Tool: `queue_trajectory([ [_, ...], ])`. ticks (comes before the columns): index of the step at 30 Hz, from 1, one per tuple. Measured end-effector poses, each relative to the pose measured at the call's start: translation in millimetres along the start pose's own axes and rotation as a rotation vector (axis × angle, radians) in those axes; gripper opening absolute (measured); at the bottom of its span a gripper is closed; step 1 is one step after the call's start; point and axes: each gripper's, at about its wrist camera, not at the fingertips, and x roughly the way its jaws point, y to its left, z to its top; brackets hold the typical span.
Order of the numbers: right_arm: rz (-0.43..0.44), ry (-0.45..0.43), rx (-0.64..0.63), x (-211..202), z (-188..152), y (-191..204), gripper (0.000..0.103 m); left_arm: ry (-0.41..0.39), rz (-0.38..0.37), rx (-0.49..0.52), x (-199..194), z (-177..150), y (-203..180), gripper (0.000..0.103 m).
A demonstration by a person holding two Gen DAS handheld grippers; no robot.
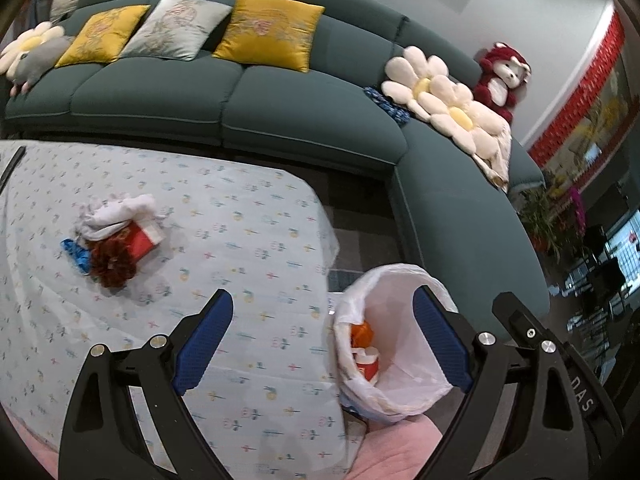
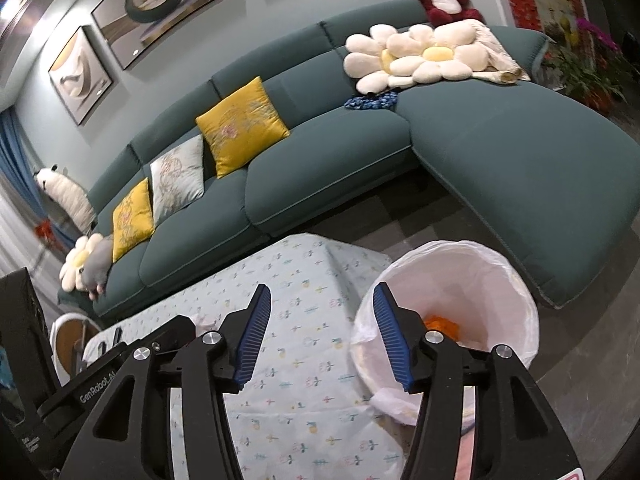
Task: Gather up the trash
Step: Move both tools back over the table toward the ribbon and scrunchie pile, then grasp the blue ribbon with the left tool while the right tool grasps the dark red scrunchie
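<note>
A trash bin lined with a white bag point(image 1: 404, 344) stands on the floor at the table's right corner; it also shows in the right wrist view point(image 2: 480, 280). Inside lie an orange wrapper point(image 1: 362, 332) and a red-and-white cup point(image 1: 368, 364). On the table lies a trash pile: white tissue point(image 1: 120, 210), a red carton point(image 1: 140, 240), a brown-red tuft point(image 1: 114, 264) and a blue wrapper point(image 1: 76, 254). My left gripper point(image 1: 324, 336) is open and empty above the table's right edge and bin. My right gripper point(image 2: 320, 332) is open and empty, between table and bin.
The table has a pale flowered cloth point(image 1: 240, 240). A dark green corner sofa point(image 1: 304, 112) with yellow and grey cushions, flower pillows and a red plush toy curves behind and to the right. Potted plants point(image 1: 552, 220) stand at far right. A black box point(image 2: 20, 340) is at left.
</note>
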Motion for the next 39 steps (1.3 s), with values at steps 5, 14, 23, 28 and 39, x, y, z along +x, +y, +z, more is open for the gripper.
queue_trajectory([
  [5,0.012,0.030,-0.046,9.4,-11.0,26.8,0.054,-0.015,0.035,-0.054,-7.4,2.9,36.3,0.087],
  [14,0.045,0.105,-0.142,33.5,-34.8,83.4,0.056,-0.028,0.110,-0.175,-17.8,2.8,112.8,0.087],
  [23,0.063,0.187,-0.239,64.6,-62.7,139.7,0.059,-0.024,0.193,-0.277,-24.4,-5.5,189.6,0.087],
  [28,0.069,0.241,-0.276,88.9,-79.7,167.1,0.059,-0.006,0.245,-0.354,-23.0,-12.5,238.2,0.087],
  [39,0.057,0.378,-0.328,159.6,-118.4,216.9,0.059,0.074,0.322,-0.516,4.6,-24.2,334.8,0.087],
])
